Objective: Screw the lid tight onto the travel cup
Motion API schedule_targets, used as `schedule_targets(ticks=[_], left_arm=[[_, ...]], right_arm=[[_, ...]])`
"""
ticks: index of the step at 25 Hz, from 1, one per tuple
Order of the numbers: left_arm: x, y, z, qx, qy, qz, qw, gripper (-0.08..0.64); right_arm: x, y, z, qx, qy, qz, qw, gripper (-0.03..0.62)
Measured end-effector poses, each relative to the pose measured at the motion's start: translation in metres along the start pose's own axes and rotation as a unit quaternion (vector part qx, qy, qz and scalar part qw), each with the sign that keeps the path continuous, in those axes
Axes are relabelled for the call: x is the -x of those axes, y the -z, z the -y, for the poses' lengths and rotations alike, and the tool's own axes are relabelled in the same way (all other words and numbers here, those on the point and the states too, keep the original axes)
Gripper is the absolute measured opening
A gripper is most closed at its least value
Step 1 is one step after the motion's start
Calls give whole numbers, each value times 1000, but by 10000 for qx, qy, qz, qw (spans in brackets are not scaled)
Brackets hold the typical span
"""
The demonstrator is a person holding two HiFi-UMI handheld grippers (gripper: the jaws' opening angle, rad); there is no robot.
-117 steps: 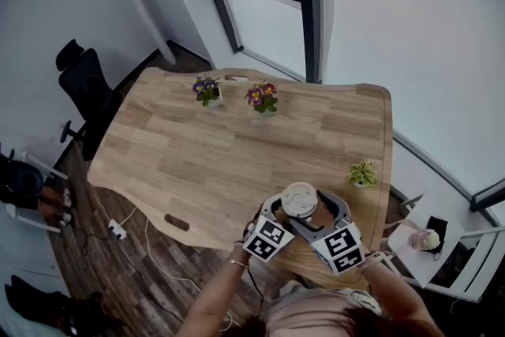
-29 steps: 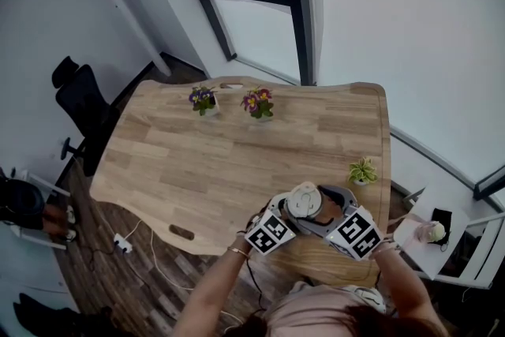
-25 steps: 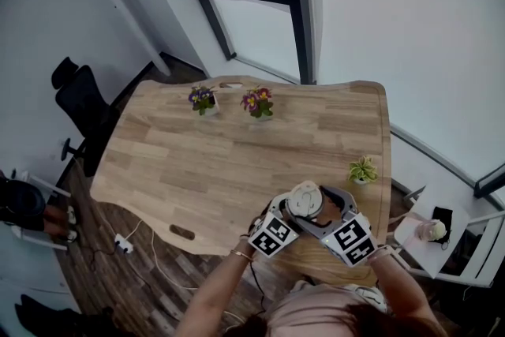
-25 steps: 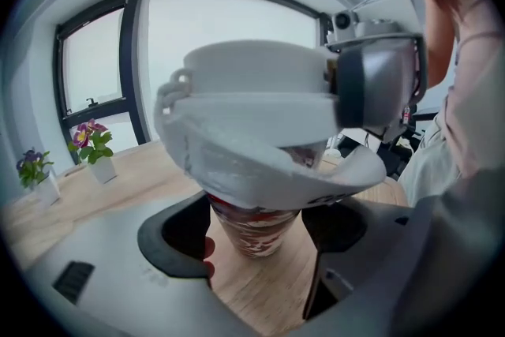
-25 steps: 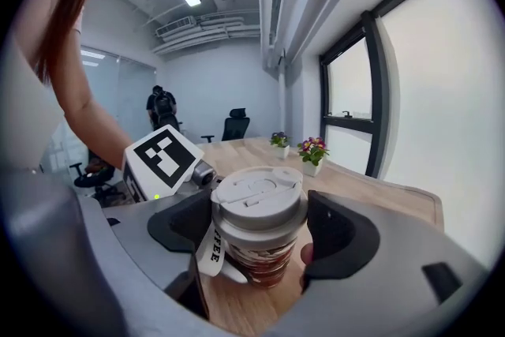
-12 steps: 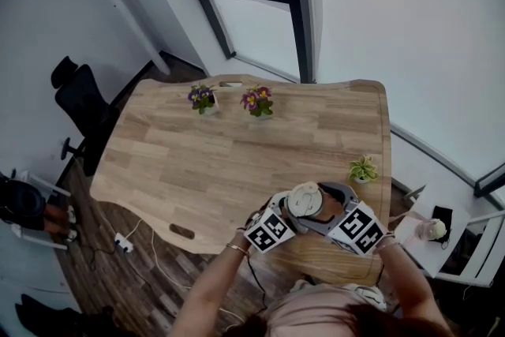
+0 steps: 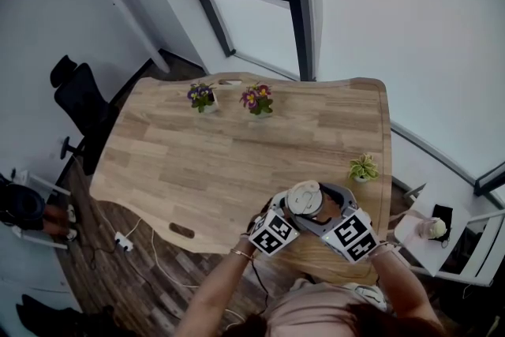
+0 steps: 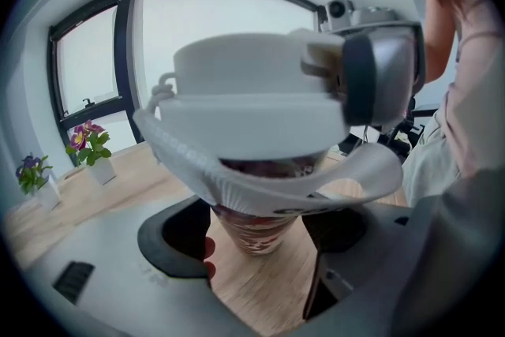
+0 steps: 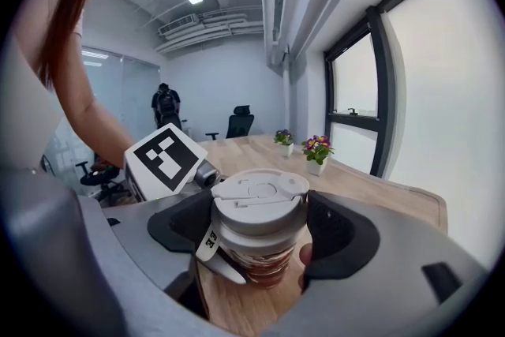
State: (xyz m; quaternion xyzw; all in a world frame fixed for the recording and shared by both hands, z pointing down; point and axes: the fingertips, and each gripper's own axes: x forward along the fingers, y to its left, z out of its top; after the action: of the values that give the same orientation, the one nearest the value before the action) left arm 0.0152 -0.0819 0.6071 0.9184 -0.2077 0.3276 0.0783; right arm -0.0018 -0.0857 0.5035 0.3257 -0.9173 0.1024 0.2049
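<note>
Two grippers on one cup, that's pretty much the whole scene. Closest to the person, the left gripper (image 8: 264, 197) has its fingers clamped round the body of the travel cup (image 8: 256, 231), just under the lid (image 8: 252, 91). The right gripper (image 9: 258, 209) comes in from the other side, and its fingers are pinching the lid itself, one on each side. There's just the one lid and it sits on top of the cup. It looks level from the right gripper view, but I can't tell how far it's screwed on. The cup stands upright on the wooden worktop (image 7: 213, 162), close to the near edge and toward the right end.

Further out there are three little potted plants in total. One green plant (image 7: 363, 168) sits by the right edge, just beyond the cup. A purple-flowered plant (image 7: 201, 95) and a pink-flowered plant (image 7: 258, 99) stand near each other at the far edge.

Off the right end there's one small white side table (image 7: 418, 245), and off the left end one black office chair (image 7: 79, 110). Past the far edge is a big dark-framed window (image 7: 260, 4). In the right gripper view, one standing person (image 9: 164, 113) is way back in the room.
</note>
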Motion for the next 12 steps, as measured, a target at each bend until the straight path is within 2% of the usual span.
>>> schedule_targets(ticks=[4,6,8,12], left_arm=[[-1,-2,-1,264,-332,108,9990,348],[0,-3,-2,351,-427,165,9983,348],[0,-3,-3,332,-378,203,9985,348],[0,-1,-1,100,-25,136,9999,348]], right_arm=[[1,1,4,-259,560,104,9980,364],[0,0,4,-322,714,180,9968,364],[0,1,2,-281,585,165,9978,364],[3,5,0,-102,-95,-140,9998,365]])
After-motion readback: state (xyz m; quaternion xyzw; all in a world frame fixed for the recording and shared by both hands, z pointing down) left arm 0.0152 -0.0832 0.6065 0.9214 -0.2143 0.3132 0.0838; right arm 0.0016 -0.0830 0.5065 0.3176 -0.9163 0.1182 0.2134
